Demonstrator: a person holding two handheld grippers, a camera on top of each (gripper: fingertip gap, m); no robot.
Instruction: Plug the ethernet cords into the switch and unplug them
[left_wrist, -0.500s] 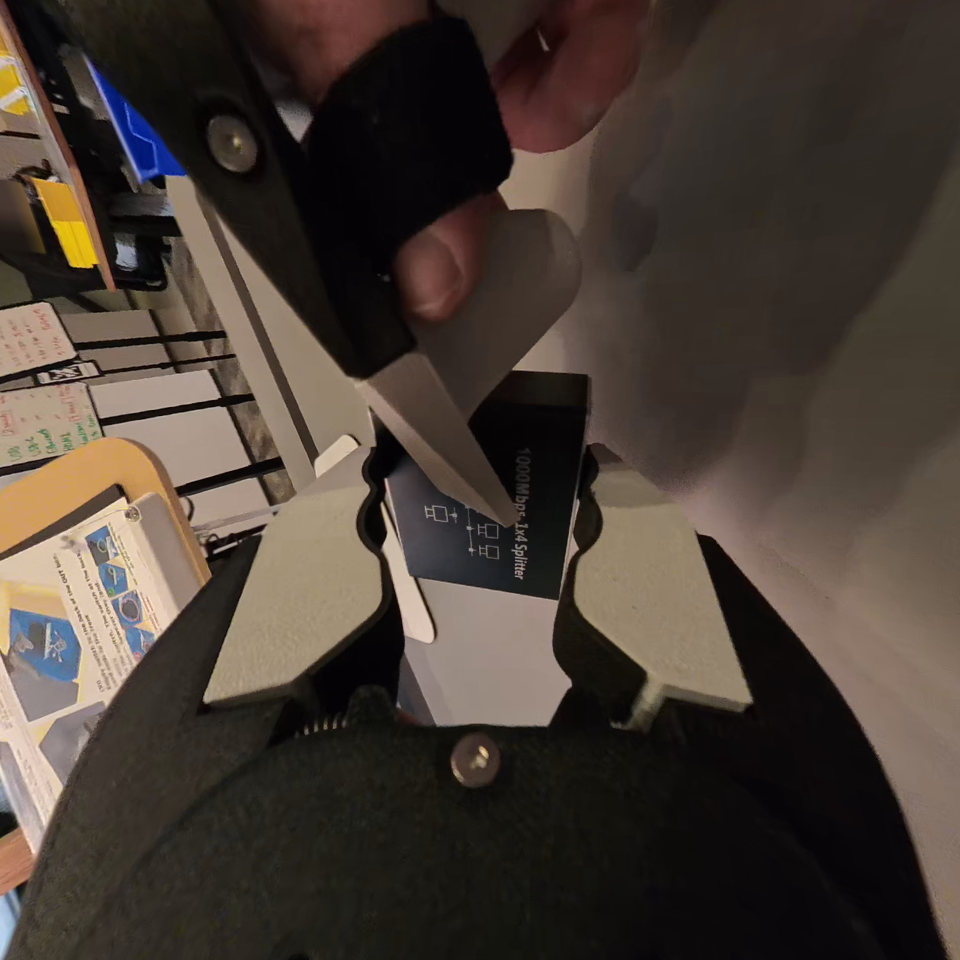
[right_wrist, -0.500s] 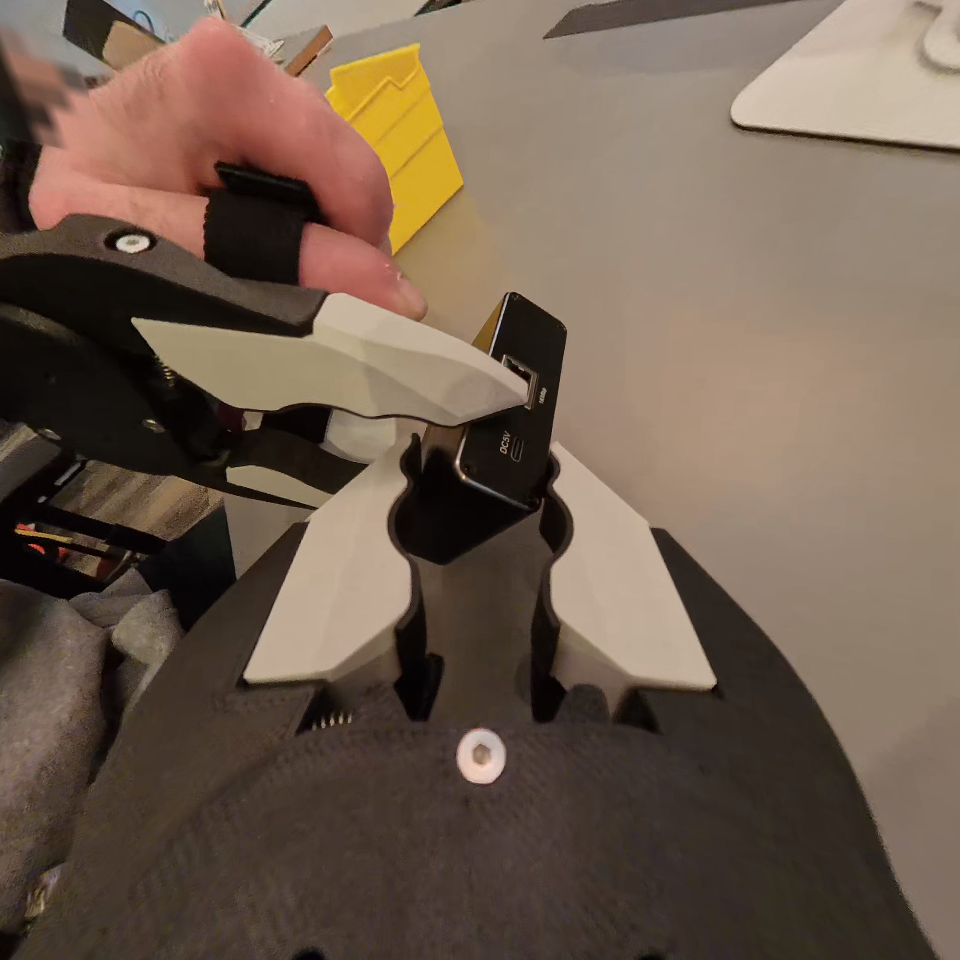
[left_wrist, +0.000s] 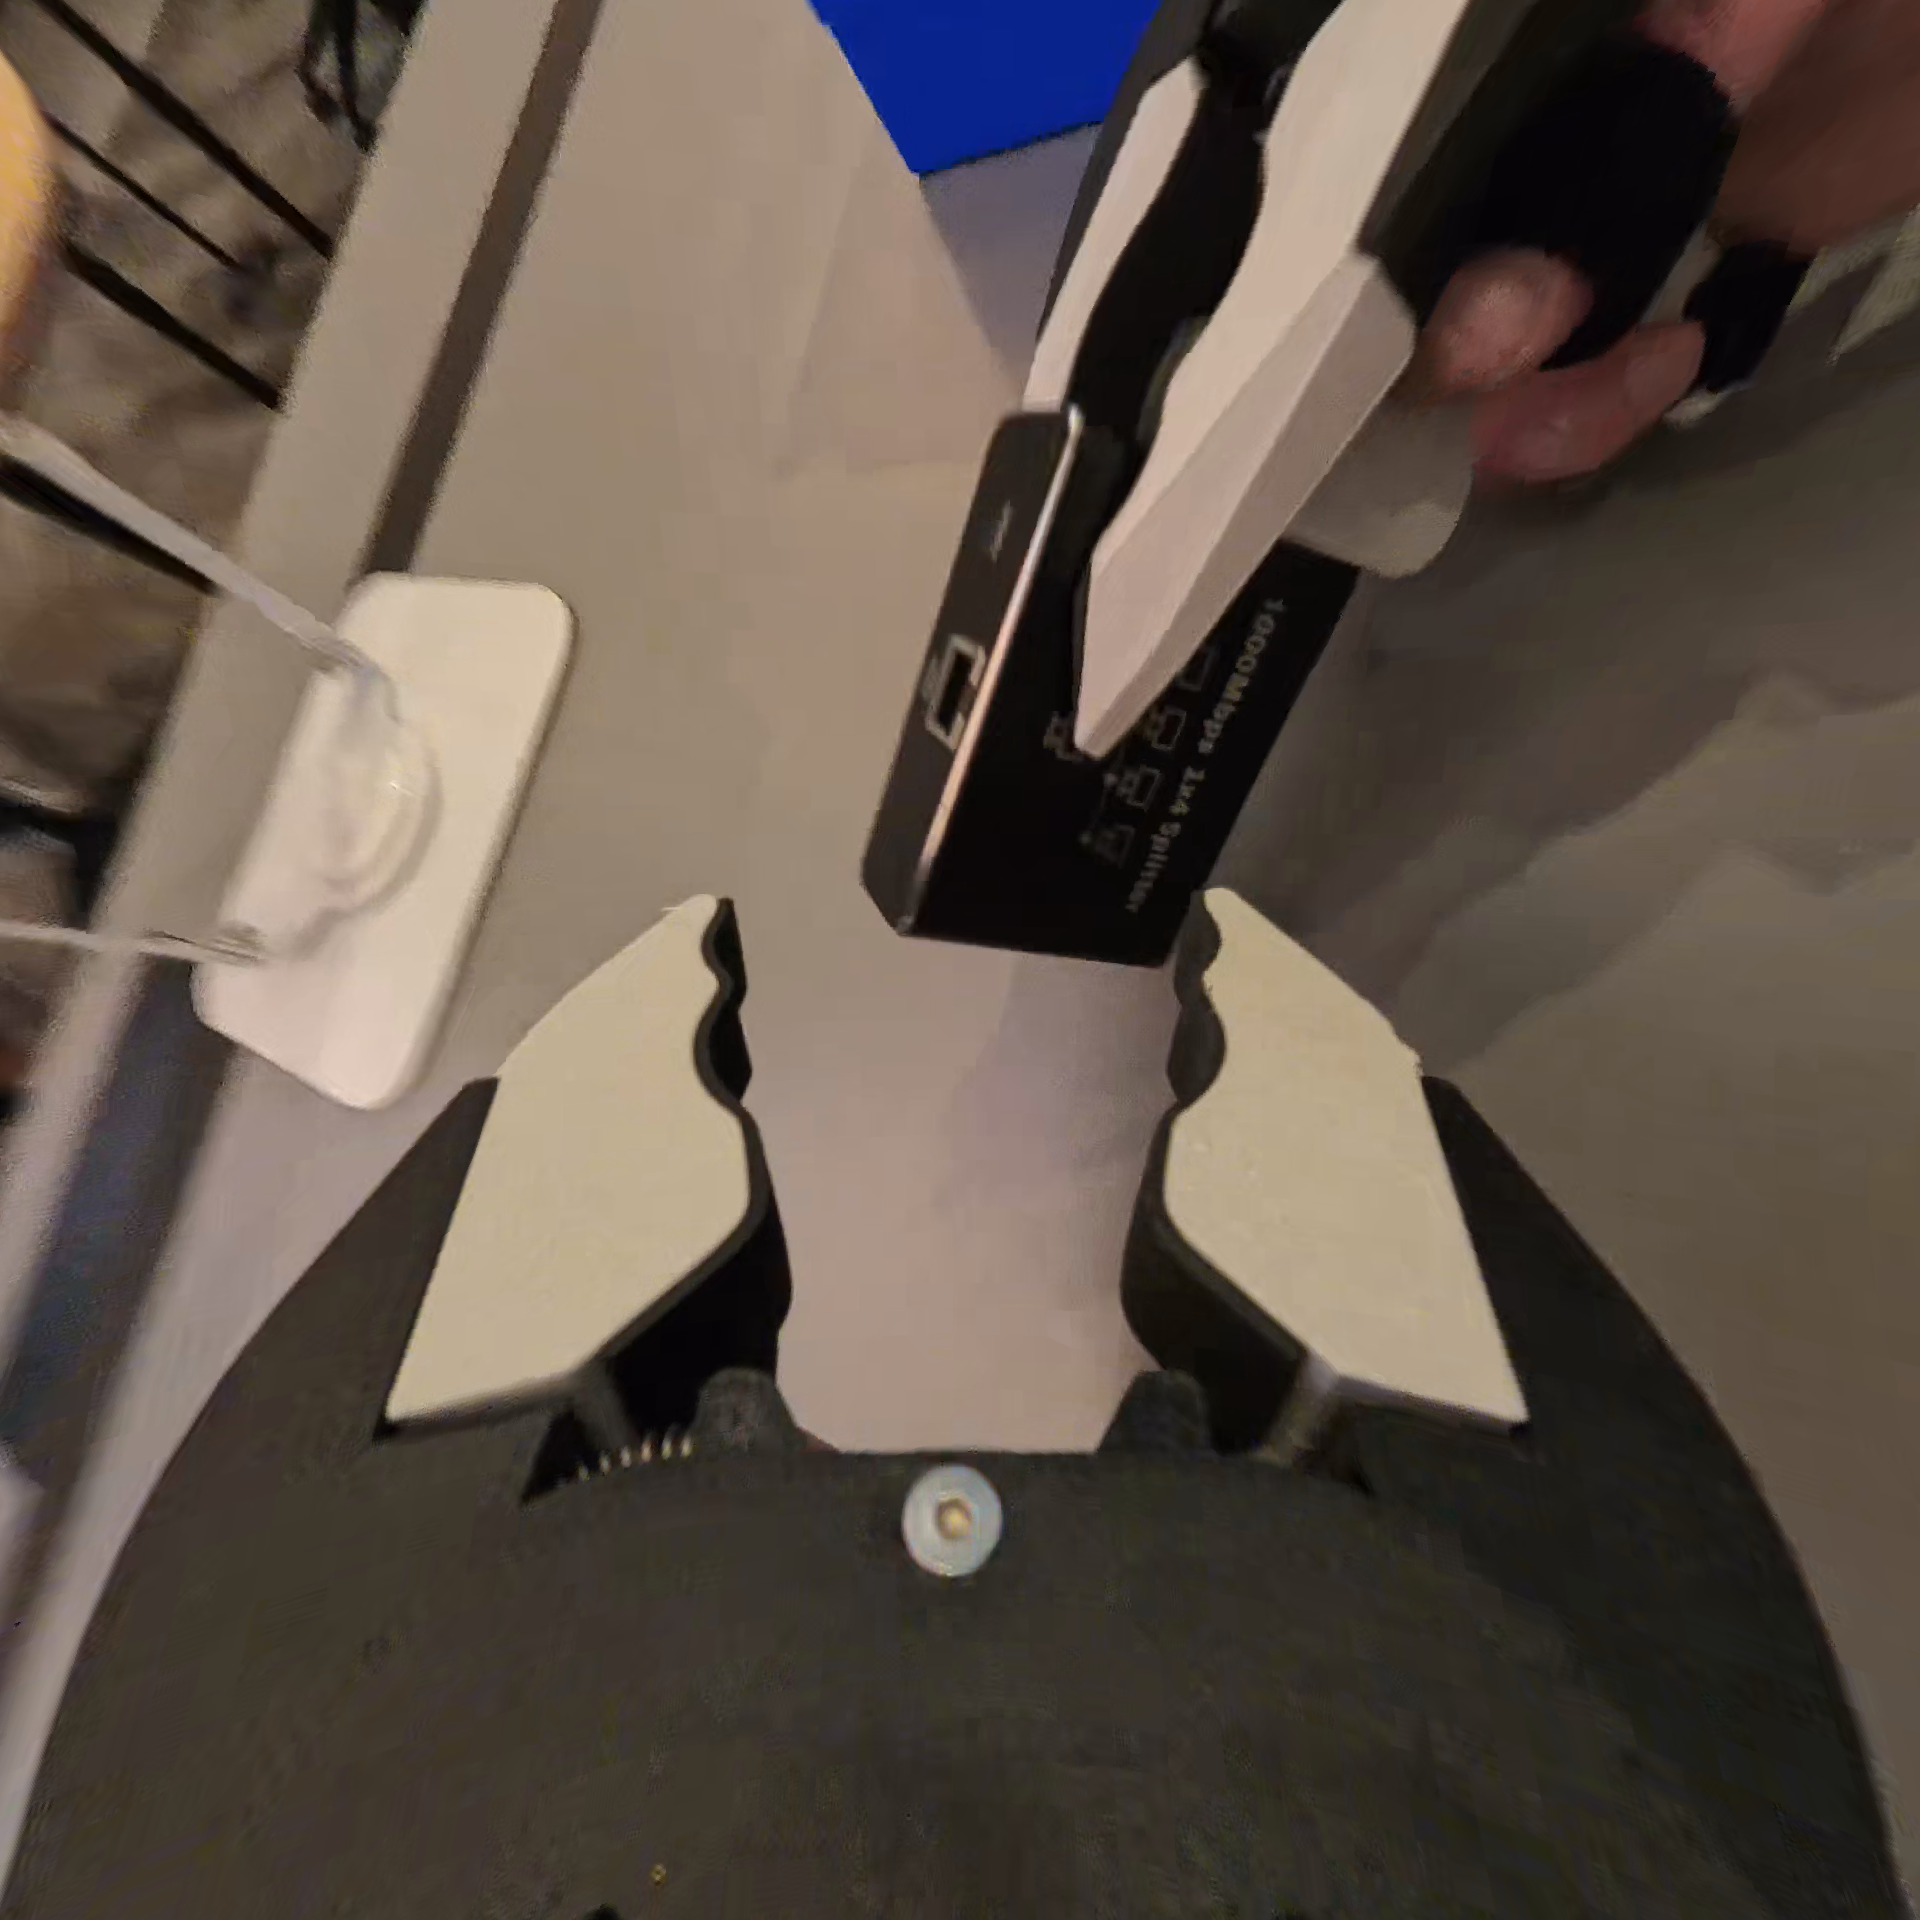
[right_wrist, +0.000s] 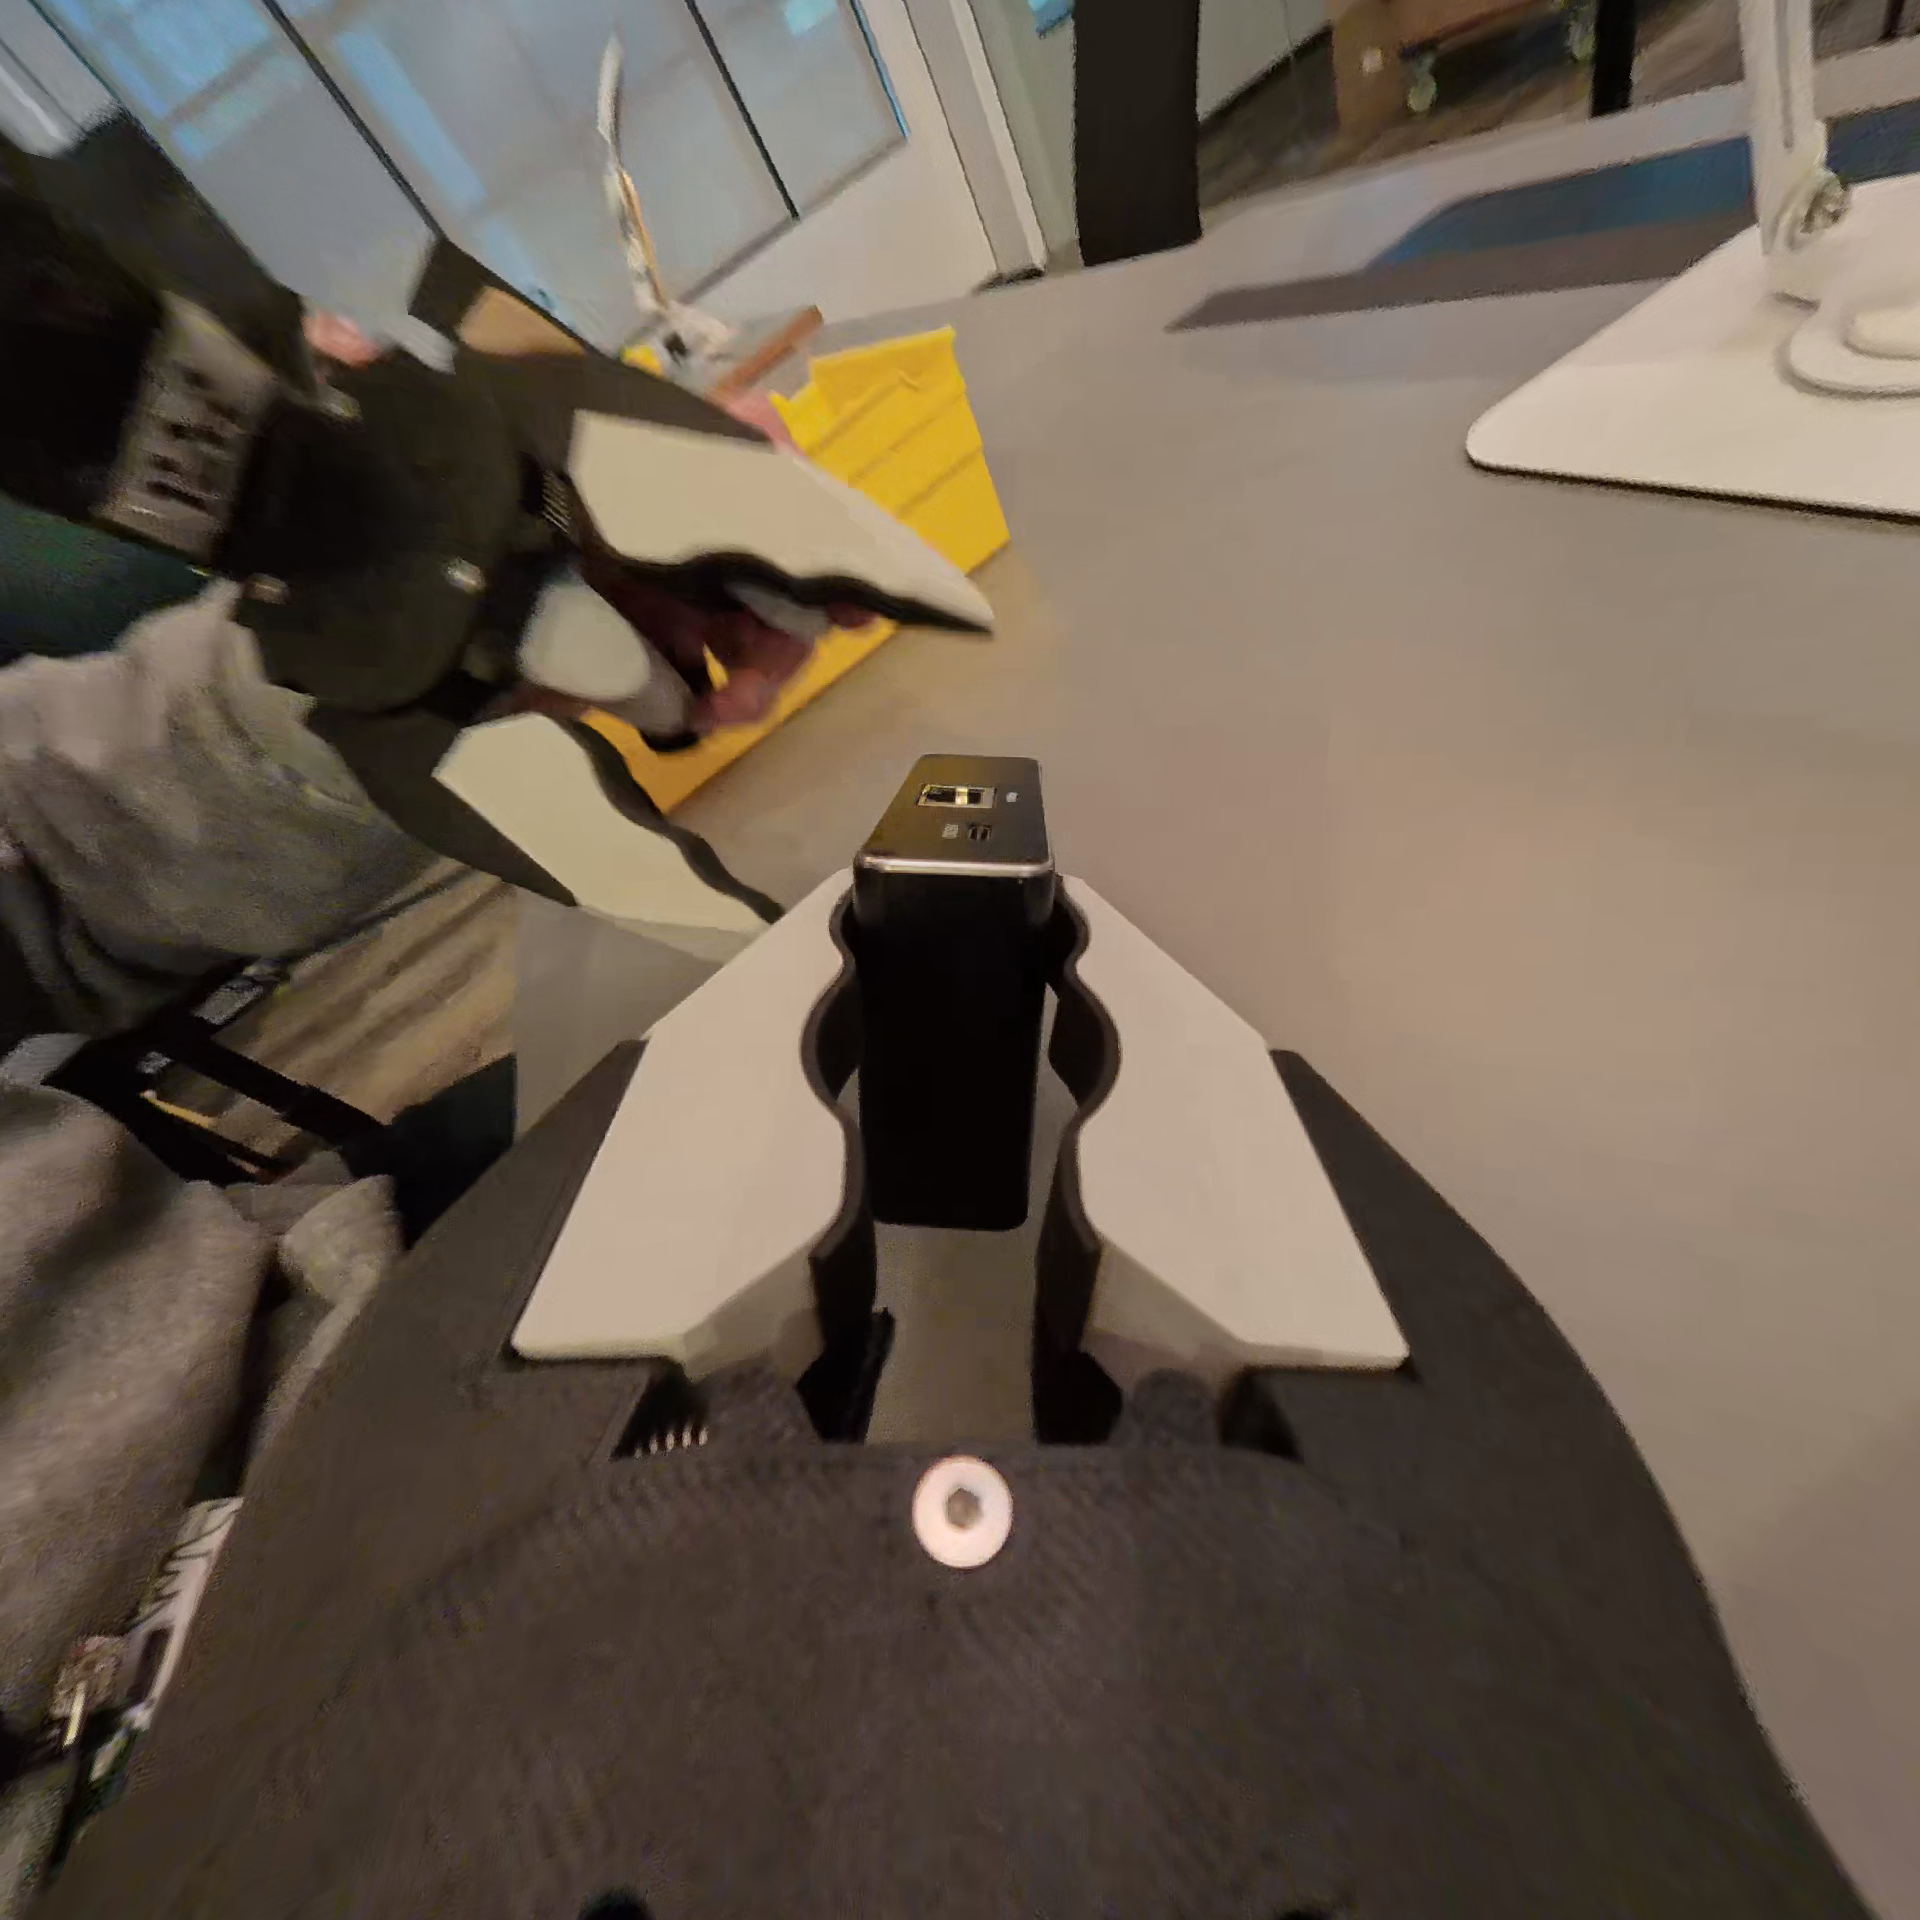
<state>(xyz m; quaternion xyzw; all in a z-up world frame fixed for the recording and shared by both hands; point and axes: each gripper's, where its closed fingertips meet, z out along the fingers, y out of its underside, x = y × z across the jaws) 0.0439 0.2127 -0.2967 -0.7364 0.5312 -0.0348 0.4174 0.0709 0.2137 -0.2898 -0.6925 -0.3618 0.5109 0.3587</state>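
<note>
We see the switch (right_wrist: 948, 1039), a small black box, pinched upright between the two pale fingers of the right tool (right_wrist: 951, 914), its ported end face pointing away from the camera and held above the grey worktop (right_wrist: 1455, 831). From the left wrist view the same switch (left_wrist: 1060, 769) hangs tilted just beyond our left tool (left_wrist: 961, 935), whose fingers are spread wide with only bare worktop (left_wrist: 727, 416) between them; the switch does not touch them. There the right tool (left_wrist: 1081, 665) comes in from the upper right, one pale finger lying across the printed broad face, and a hand (left_wrist: 1538, 343) with black straps wraps its handle. The right wrist view shows the left tool (right_wrist: 883, 758) off to the left, spread and blurred, with a grey sleeve (right_wrist: 156, 810) behind it. Only this view shows the yellow bin (right_wrist: 914, 488) beyond it and a white stand base (right_wrist: 1662, 436) at the far right. Only the left wrist view shows a white plate with a clear clip (left_wrist: 395, 831) near the worktop edge and a blue patch (left_wrist: 966, 73) at the top.
</note>
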